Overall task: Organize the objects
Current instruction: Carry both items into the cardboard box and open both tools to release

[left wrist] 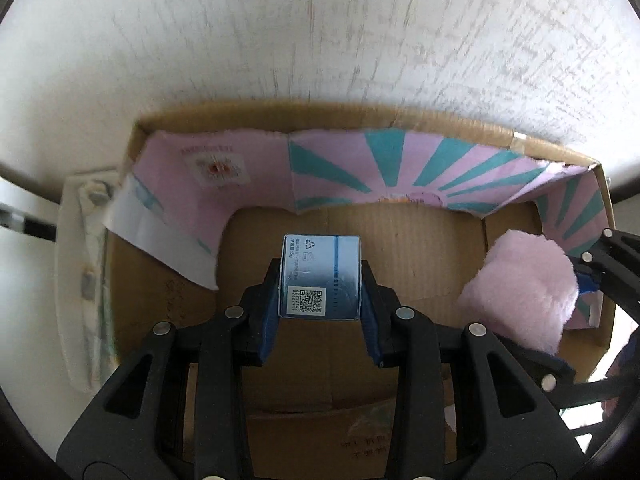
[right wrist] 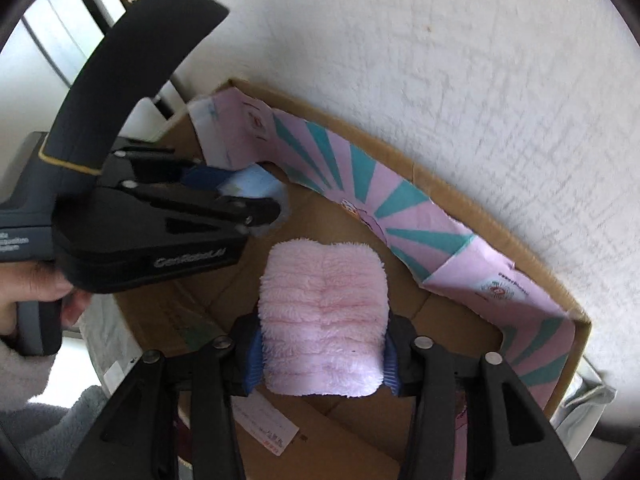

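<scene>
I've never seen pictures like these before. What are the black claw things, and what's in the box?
Each claw is a hand-held gripper; a person carries one in each hand, with a camera on each, so you get two pictures. Both point down into a cardboard box lined with pink and teal paper. The left hand-held gripper is squeezing a small blue carton. The right hand-held gripper has a fluffy pink cloth between its fingers. In the right picture you can also see the person's hand.

Rough white plaster wall [left wrist: 320, 32] in soft daylight.
</scene>
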A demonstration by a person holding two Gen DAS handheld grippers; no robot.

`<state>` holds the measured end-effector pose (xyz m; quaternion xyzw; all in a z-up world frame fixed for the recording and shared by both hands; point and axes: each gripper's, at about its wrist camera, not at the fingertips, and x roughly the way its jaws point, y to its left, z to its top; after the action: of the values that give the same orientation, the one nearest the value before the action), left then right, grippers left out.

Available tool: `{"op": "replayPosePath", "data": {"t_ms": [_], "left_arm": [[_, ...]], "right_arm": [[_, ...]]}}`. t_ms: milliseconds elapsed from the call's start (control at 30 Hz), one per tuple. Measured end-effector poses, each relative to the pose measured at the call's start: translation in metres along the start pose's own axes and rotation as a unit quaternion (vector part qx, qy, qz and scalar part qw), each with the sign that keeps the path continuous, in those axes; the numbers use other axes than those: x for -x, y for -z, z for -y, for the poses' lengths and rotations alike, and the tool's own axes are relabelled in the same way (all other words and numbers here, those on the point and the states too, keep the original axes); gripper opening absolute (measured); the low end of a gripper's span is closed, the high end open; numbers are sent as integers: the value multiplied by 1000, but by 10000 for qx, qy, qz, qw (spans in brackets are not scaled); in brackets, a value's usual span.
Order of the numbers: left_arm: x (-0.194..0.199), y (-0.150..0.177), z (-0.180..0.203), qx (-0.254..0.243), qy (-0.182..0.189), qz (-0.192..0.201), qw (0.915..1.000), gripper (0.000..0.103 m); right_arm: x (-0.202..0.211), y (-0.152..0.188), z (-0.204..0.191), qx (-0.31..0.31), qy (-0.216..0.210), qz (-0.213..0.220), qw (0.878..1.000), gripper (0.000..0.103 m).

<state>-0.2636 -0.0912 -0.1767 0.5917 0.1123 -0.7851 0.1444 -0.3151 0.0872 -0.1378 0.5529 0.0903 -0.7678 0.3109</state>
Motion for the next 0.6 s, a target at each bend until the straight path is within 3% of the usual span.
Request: {"op": "replayPosePath", "data": {"t_ms": [33,67,100,133,167,300,600], "left_arm": [[3,-1,1,-30,-58,59,10000,33],[6,-2,2,-61,-113,107,9999,34],[9,-4,2,-73,-126,127,9998,42],[11,-6,3,-76,-80,118,9999,54],[10,-7,3,-69,-46,89,9999,101],[7,-9,2,0,-6,57,10000,103],[0,-5,1,56,-22,33,10000,103]], "right_arm": [[0,1,0,8,-33,-71,10000,77],[-1,3,0,5,-63,-153,9999,88],[-2,5,-1,2,-94,-225,9997,103],[-1,8,-2,-18,-158,-234,9996,103],[0,11,-2,-37,-220,-201,9995,103],[7,20,-6,54,-322,153,9993,103],[6,25,-4,-37,-196,135,9997,103]]}}
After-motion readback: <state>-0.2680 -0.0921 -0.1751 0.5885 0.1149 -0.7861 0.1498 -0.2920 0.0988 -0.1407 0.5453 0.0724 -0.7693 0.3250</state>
